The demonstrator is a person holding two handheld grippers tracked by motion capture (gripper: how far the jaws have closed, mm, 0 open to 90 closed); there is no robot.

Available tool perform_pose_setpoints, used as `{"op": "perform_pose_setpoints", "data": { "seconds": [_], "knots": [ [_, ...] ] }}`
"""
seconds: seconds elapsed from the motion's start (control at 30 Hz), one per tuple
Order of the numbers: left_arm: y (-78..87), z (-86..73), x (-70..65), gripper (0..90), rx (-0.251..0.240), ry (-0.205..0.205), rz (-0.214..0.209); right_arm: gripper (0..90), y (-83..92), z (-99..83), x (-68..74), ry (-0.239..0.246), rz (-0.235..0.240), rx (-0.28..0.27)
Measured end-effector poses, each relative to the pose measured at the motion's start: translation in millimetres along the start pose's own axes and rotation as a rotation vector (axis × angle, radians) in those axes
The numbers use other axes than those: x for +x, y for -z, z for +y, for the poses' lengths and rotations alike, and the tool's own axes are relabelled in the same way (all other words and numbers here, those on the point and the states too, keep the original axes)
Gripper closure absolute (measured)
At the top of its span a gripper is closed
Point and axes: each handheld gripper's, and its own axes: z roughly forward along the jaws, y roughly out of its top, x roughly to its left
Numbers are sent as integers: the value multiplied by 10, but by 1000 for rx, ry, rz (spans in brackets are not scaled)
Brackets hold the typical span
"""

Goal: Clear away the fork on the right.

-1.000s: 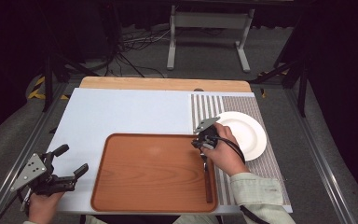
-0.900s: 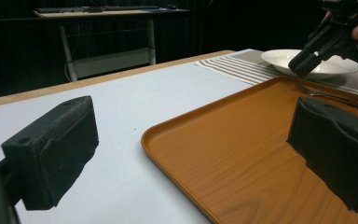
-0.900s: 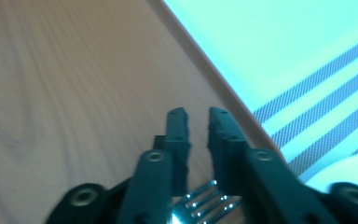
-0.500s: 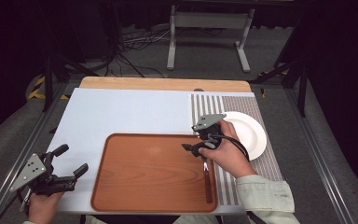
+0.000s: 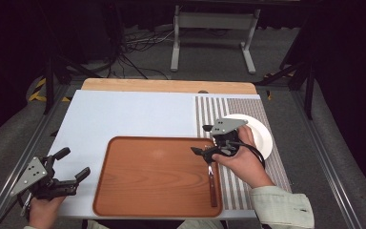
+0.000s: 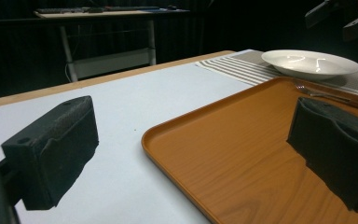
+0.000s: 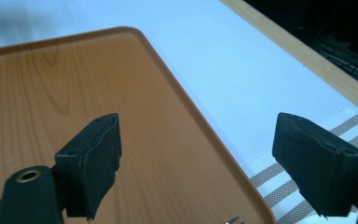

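At the near left corner of the bench (image 5: 124, 114), the left tongs (image 5: 74, 164) rest in a hand just off the left edge of the brown tray (image 5: 152, 176). Their jaws stand wide apart with nothing between them. In the left gripper view the two black pads frame the pale blue mat and the tray's near-left corner, one pad over the mat and the other over the tray's wood-grain floor.

The tray lies on the near middle of the bench, its left part on the blue mat (image 5: 124, 114) and its right rim against the striped placemat (image 5: 228, 114).

Along the tray's right edge lies the fork (image 5: 212, 183), its brown handle pointing near and its metal tines far. It lies flat inside the tray, just left of the rim, untouched. A tip of its tines shows at the bottom of the right gripper view (image 7: 234, 219).

Above the fork's tine end, the right tongs (image 5: 201, 139) hang clear of it, held in a hand over the tray's far right corner. Their jaws have just been opening and now stand released, with nothing between them; the right gripper view shows tray and placemat through the gap.

Farther right, the white plate (image 5: 259, 133) sits on the placemat, just beside that hand.
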Motion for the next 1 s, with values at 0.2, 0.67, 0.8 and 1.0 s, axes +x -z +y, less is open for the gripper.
{"op": "perform_pose_setpoints", "data": {
  "seconds": [0.2,0.67,0.8,1.0],
  "knots": [
    [2,3,-5,23,3,-1,-2,165,190,-91,8,-5,-22,-79],
    [-4,1,-11,23,1,1,-2,156,591,-486,-40,-75,-106,-201],
    [-6,0,-13,23,1,1,-2,153,662,-654,-49,-107,-126,-236],
    [-4,-2,-14,23,-2,2,1,151,722,-898,-53,-148,-141,-269]
  ]
}}
